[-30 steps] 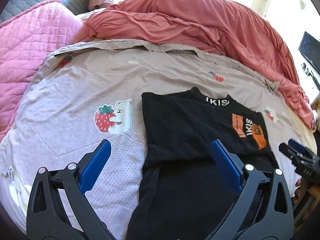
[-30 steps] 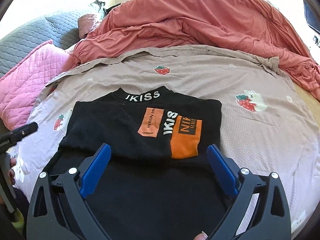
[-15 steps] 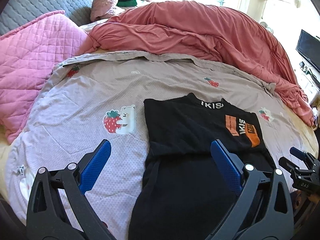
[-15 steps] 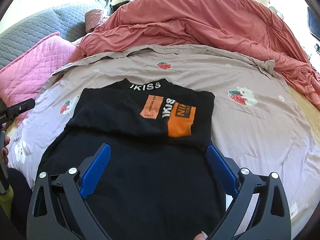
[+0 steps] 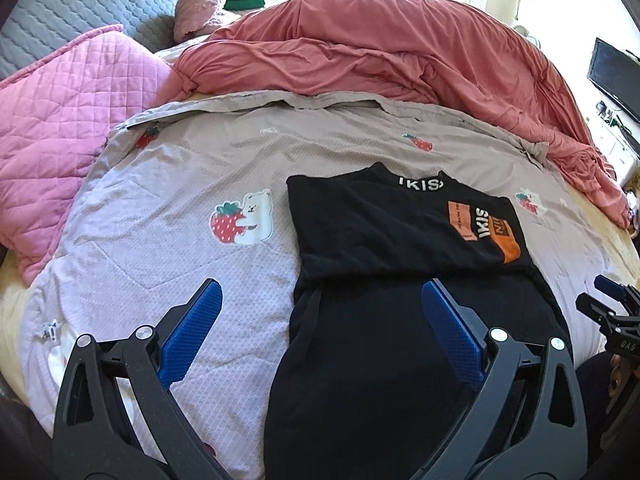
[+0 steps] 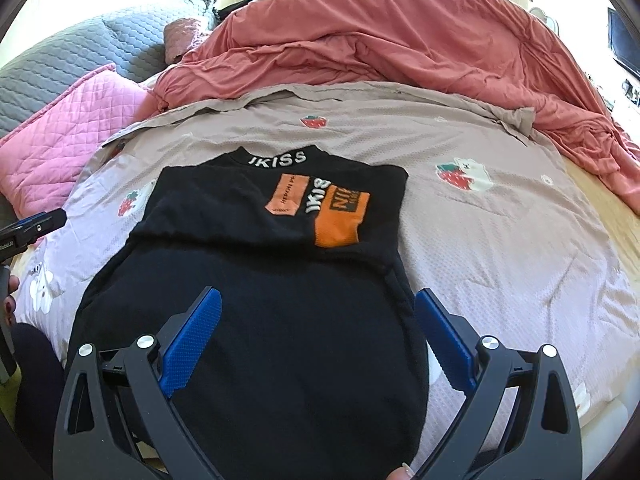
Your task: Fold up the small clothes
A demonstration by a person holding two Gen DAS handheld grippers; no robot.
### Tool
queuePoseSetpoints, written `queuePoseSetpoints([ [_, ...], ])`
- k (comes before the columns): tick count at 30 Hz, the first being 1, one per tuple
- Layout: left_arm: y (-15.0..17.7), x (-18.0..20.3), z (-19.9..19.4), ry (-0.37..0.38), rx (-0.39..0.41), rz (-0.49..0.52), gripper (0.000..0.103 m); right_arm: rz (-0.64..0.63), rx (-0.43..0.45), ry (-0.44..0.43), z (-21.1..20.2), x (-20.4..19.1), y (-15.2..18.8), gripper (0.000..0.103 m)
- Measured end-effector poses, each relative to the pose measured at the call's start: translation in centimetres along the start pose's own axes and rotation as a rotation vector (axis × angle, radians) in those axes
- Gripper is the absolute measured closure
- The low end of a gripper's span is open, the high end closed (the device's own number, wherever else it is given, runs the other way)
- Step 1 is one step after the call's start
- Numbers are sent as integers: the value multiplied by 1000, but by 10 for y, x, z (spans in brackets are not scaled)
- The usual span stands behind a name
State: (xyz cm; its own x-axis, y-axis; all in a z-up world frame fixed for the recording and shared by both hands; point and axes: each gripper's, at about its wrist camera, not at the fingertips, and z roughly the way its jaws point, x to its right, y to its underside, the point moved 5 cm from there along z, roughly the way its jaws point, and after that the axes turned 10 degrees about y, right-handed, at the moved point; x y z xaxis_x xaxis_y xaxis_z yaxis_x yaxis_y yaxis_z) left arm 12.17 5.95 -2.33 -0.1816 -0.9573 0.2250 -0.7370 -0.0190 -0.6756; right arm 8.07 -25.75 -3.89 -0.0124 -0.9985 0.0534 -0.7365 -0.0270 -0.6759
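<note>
Left to right. Pink pillow [image 5: 76,120] at the far left, then the strawberry-print blanket [image 5: 180,184] spread over the bed.

Left gripper [image 5: 320,304]: fingers spread wide, nothing between them; left finger over bare blanket, right finger over the shirt's left part.

Shirt [image 5: 400,240]: black, lying flat on the blanket, collar away from the cameras, sides already turned in so the orange patch [image 6: 332,212] sits on a folded-over flap. The lower body runs toward the cameras.

Right gripper [image 6: 316,304]: fingers also spread wide and empty, straddling the shirt's lower body. Red duvet [image 6: 380,48] heaped behind, at the far side of the bed.

Change over the last second: both cameras have drawn back and up from the shirt. It now looks smaller in each view, and more of the bed shows around it. Fingers were apart throughout; the shirt has not shifted. Judgement: the side folds are finished and both grippers are retreating toward the hem, so the likely next step is taking the bottom edge and bringing it up to the collar.

Hidden or unclear:
- The hem is cut off below both frames, behind the gripper bodies; I cannot tell whether it lies straight.
- Sleeves are not separable from the body, black on black.
- A fingertip shows at the bottom edge of the right view.
</note>
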Motion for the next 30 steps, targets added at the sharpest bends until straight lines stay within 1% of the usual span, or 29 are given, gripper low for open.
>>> queuePoseSetpoints([
  [3, 5, -5, -2, -7, -9, -9, 9, 8, -9, 12, 0, 6, 4, 7],
  [7, 17, -18, -1, 1, -45, -43, 9, 21, -34, 38, 0, 16, 12, 7],
  [10, 27, -27, 1, -17, -72, -53, 9, 33, -48, 40, 0, 23, 20, 7],
  [14, 39, -34, 0, -15, -99, -68, 9, 51, -78, 42, 0, 30, 31, 7],
  [21, 63, -40, 2, -23, -158, -66, 9, 67, -126, 47, -4, 39, 44, 7],
  [24, 71, -44, 4, -29, -183, -71, 9, 72, -166, 52, -2, 42, 52, 7],
  [29, 86, -46, 5, -8, -222, -83, 9, 68, -295, 99, 15, 44, 71, 7],
  [30, 88, -45, 5, -5, -227, -84, 9, 73, -309, 101, 19, 45, 74, 7],
])
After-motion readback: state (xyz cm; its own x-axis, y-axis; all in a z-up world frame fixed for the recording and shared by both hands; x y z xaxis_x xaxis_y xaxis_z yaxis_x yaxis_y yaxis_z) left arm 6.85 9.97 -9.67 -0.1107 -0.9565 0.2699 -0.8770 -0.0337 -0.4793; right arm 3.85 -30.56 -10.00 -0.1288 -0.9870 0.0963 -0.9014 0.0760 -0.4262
